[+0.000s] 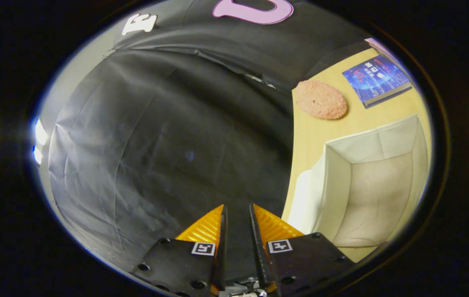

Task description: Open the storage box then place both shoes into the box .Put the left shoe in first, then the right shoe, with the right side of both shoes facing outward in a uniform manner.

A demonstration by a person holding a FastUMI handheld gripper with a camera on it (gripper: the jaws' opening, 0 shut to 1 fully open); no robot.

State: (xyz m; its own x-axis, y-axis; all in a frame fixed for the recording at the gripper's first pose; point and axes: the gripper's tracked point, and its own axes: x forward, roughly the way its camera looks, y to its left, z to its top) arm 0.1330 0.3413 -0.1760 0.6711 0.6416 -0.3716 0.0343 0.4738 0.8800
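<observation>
The gripper (237, 212) hangs with its fingers a narrow gap apart and nothing between them, pointed at the black booth cloth (156, 136) straight ahead. Off to its right lies the pale yellow counter (312, 136). On it, just beside the right finger, stands the white storage box (376, 181), open towards the camera, its beige inner wall bare. Beyond the box sits a pink knobbly oval object (321, 99), and further right a blue book (376, 79).
</observation>
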